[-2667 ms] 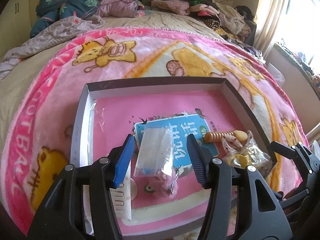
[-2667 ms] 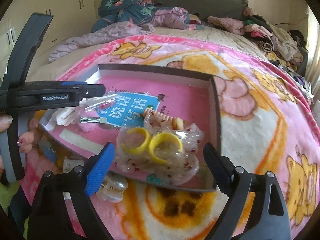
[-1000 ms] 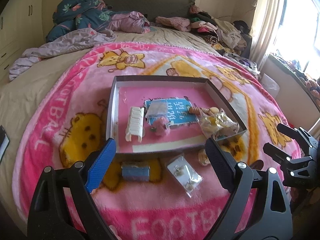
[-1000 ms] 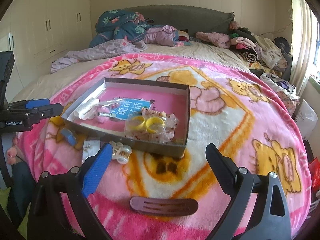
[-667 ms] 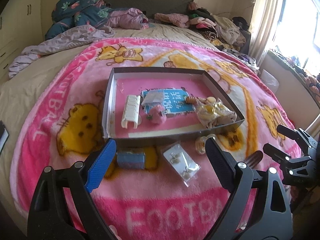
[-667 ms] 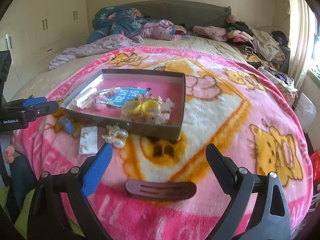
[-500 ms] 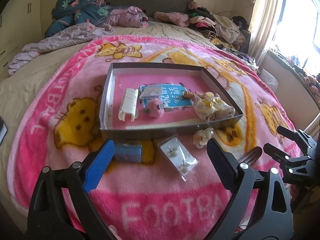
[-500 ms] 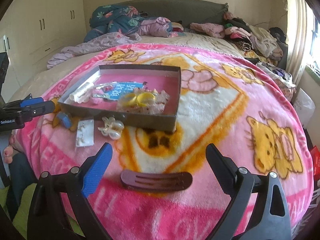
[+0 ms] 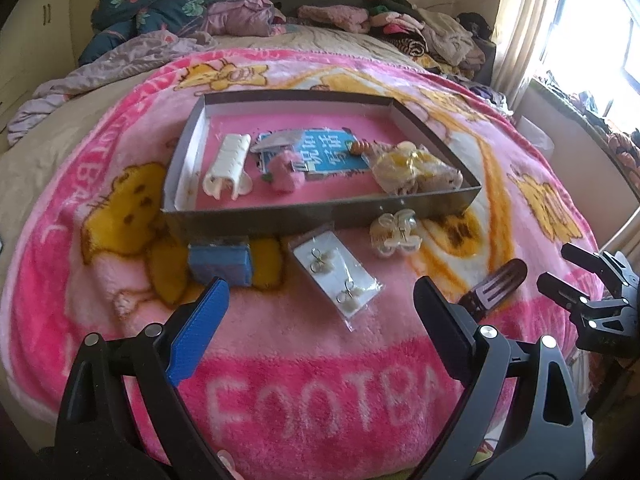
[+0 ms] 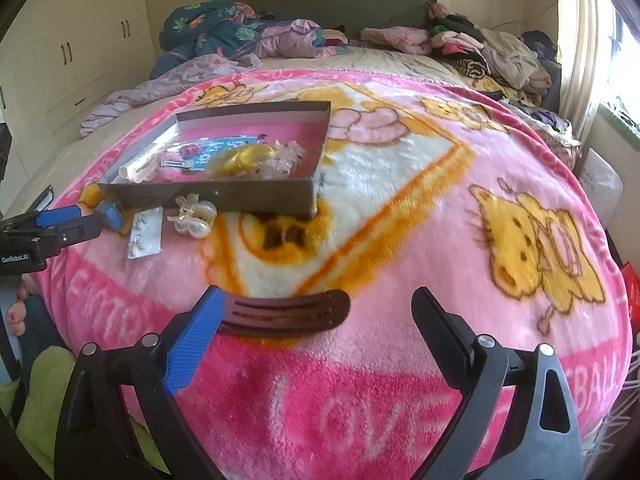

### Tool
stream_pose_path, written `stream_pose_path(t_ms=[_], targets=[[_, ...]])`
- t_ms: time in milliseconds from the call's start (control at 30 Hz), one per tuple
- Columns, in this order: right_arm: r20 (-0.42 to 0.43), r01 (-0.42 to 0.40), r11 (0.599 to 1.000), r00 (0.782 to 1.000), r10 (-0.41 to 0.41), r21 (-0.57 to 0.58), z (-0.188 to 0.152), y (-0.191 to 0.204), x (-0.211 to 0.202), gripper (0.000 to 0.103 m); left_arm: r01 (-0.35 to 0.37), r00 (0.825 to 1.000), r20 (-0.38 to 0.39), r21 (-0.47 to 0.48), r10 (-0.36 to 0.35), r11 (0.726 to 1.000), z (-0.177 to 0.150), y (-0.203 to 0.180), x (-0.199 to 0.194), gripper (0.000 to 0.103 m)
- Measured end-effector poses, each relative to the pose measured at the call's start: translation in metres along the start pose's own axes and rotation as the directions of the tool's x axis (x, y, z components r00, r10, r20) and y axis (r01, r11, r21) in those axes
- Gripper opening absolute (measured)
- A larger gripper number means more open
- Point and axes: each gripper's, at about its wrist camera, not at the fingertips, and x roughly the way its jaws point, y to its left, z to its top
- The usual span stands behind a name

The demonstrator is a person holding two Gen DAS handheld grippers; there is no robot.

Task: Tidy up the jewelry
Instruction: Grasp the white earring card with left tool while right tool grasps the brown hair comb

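A grey box (image 9: 320,216) (image 10: 224,198) with a pink floor lies on the blanket. In it are a white clip (image 9: 228,164), a pink fluffy piece (image 9: 285,172), a blue card (image 9: 320,152) and a bag of yellow rings (image 9: 412,172) (image 10: 250,158). Outside the box, along its near wall, lie a blue pad (image 9: 221,265), a bag of earrings (image 9: 338,280) (image 10: 145,232), a clear claw clip (image 9: 396,229) (image 10: 194,216) and a brown barrette (image 10: 284,314) (image 9: 494,282). My left gripper (image 9: 320,326) is open above the earring bag. My right gripper (image 10: 316,330) is open, just behind the barrette.
A pink cartoon blanket (image 10: 400,184) covers the bed. Piled clothes and bedding (image 9: 420,28) lie at the far end. A window and curtain (image 9: 532,20) are at the right, cupboards (image 10: 72,52) at the left.
Both grippers have drawn back from the box and dropped lower, from directly over its contents to the blanket in front of it. Both stay open.
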Motion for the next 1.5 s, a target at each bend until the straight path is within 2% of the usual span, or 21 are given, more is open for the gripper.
stream_pose_path(t_ms=[300,533,667,900,1033,1267,1367,1500], targets=[[-0.046,-0.041,0.999,0.998,0.042,0.036,-0.016,-0.007,0.016,0.091,0.006,0.999,-0.039,0.005,-0.006,1.0,-0.008,-0.009,0.018,0.085],[-0.076,-0.104,0.991,0.991,0.11,0.083,-0.021,-0.011,0.032,0.09,0.008,0.999,-0.051,-0.014,-0.009,1.0,-0.011,-0.012,0.031,0.085],[-0.091,-0.13,0.987,0.986,0.139,0.099,-0.022,-0.011,0.041,0.083,0.015,0.997,-0.075,-0.034,-0.018,0.999,-0.01,-0.014,0.041,0.085],[-0.072,-0.16,0.983,0.983,0.167,0.093,-0.016,-0.008,0.049,0.073,0.015,0.995,-0.097,-0.064,-0.021,0.998,-0.005,-0.018,0.058,0.085],[-0.064,-0.171,0.981,0.982,0.178,0.092,-0.011,-0.006,0.055,0.061,-0.005,0.995,-0.099,-0.071,-0.002,0.997,-0.002,-0.018,0.065,0.084],[-0.046,-0.213,0.972,0.975,0.218,0.098,-0.002,-0.006,0.06,0.032,-0.06,0.993,-0.105,-0.066,0.053,0.996,-0.001,-0.017,0.073,0.067],[-0.039,-0.226,0.971,0.972,0.23,0.081,0.001,-0.002,0.059,0.022,-0.078,0.992,-0.101,-0.048,0.073,0.996,-0.001,-0.017,0.073,0.056],[-0.018,-0.241,0.969,0.97,0.242,0.061,0.007,0.003,0.055,0.016,-0.079,0.992,-0.097,-0.024,0.076,0.997,-0.002,-0.019,0.068,0.044]])
